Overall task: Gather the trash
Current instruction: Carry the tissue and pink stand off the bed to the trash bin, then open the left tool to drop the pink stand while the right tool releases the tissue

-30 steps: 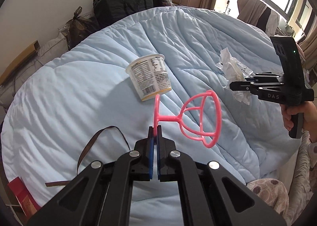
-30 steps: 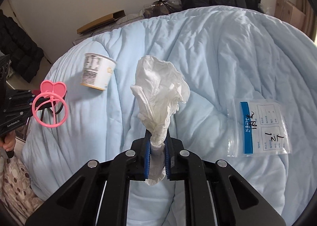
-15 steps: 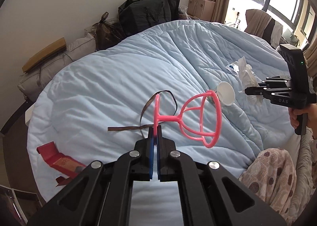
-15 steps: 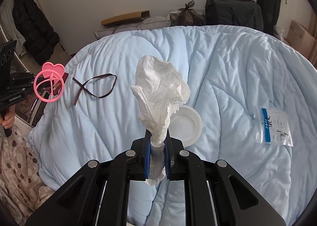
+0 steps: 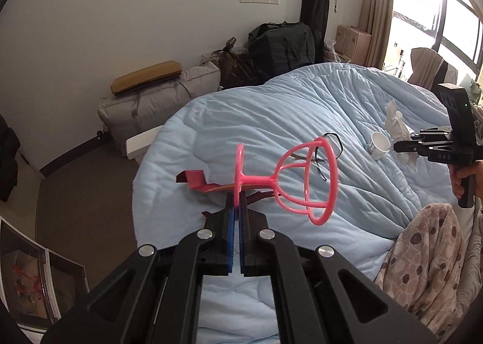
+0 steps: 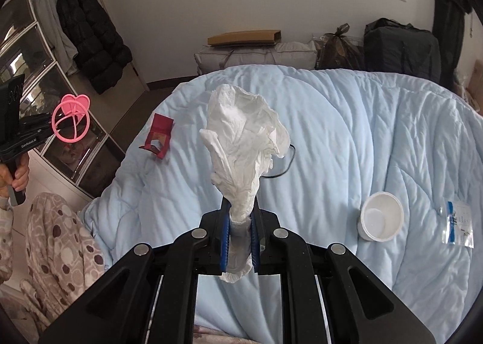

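Swung leftward since half a second ago: bed edge, floor and red carton now central in left wrist view, cup pushed far right.

Left wrist view. Left gripper point(image 5: 236, 203) clenched on flat base of pink wire holder point(image 5: 289, 176), cage end sticking out to the right, held in air above blue duvet point(image 5: 271, 120). Red carton point(image 5: 196, 179) lying on duvet just behind the fingers. Black cord point(image 5: 327, 152) looped on duvet past the cage. White cup point(image 5: 377, 146) on its side near right gripper point(image 5: 398, 147), which carries crumpled tissue point(image 5: 397, 120). Risk: thin grip on base edge only, long lever arm, so holder likely to pivot or slip out on a fast swing. Cage could also snag the cord or catch carton if lowered.

Right wrist view. Right gripper point(image 6: 240, 217) clamped on tissue point(image 6: 241, 138), wad standing tall above the fingers, tail hanging below. Cup point(image 6: 381, 220) on duvet to the right, mouth toward camera. Zip bag point(image 6: 457, 224) further right, flat. Carton point(image 6: 159, 135) near bed's left edge, cord point(image 6: 285, 165) mostly hidden behind tissue. Left gripper point(image 6: 48, 125) off bed at left with holder point(image 6: 71, 122). No bin visible in either view. Risk: tissue blocks forward sight, soft paper may tear or slide free; both hands full, so cup, bag, carton, cord left until a drop-off.
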Motion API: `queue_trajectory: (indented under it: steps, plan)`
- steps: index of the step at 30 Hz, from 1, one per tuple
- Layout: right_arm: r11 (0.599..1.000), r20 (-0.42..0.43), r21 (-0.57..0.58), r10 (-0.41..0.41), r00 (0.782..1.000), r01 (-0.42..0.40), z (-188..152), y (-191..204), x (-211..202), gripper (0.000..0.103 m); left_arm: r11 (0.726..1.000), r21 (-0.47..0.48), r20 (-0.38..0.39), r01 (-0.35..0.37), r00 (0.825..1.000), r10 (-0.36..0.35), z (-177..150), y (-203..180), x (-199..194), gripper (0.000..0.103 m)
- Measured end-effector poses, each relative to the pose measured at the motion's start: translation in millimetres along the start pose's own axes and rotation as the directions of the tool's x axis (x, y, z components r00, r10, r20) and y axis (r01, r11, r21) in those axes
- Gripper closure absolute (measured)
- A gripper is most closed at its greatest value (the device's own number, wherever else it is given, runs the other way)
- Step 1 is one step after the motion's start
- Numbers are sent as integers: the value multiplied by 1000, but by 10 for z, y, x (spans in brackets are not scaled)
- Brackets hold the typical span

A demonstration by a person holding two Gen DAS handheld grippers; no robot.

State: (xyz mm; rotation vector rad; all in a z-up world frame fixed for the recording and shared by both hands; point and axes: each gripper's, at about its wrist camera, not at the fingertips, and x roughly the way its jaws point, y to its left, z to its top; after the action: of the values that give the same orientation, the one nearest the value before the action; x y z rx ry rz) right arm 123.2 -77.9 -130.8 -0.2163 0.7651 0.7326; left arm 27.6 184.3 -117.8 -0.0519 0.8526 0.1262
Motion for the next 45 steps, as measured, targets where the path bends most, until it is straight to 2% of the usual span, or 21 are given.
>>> queue_trajectory:
  steps: [5, 8, 15, 21, 26, 32, 36, 42, 44, 45]
  plan:
    - [997, -13, -43, 60, 998, -61, 213, 432, 154, 93, 998, -47, 27, -34, 999, 35, -252, 440, -299, 101]
    - [994, -20, -86, 68, 997, -69, 324, 735, 233, 93, 995, -83, 31, -55, 998, 58, -423, 699, -408, 101]
    - [976, -68, -134, 162, 984, -170, 578, 1363, 502, 93, 979, -168, -7, -117, 993, 118, -918, 1336, -499, 101]
    - [945, -128, -214, 223, 966, -246, 742, 2013, 834, 93, 962, -235, -59, -143, 989, 132, -1369, 1776, -444, 101]
    - [900, -199, -295, 270, 942, -321, 835, 2633, 1204, 93, 945, -284, -126, -164, 983, 132, -1783, 2095, -303, 101]
    - [837, -294, -379, 295, 909, -395, 853, 3315, 1683, 93, 923, -326, -227, -203, 965, 132, -2259, 2428, -53, 101]
    - [790, -364, -433, 287, 886, -434, 799, 3685, 1972, 93, 916, -342, -282, -211, 953, 114, -2510, 2580, 154, 101]
    - [717, -455, -521, 225, 862, -462, 596, 4153, 2352, 93, 912, -358, -354, -201, 933, 66, -2765, 2692, 490, 100]
    - [696, -479, -543, 204, 854, -470, 520, 4256, 2456, 93, 909, -371, -360, -188, 932, 46, -2826, 2727, 548, 95]
    - [688, -488, -548, 199, 850, -476, 490, 4298, 2495, 93, 908, -374, -363, -190, 931, 46, -2854, 2744, 563, 80]
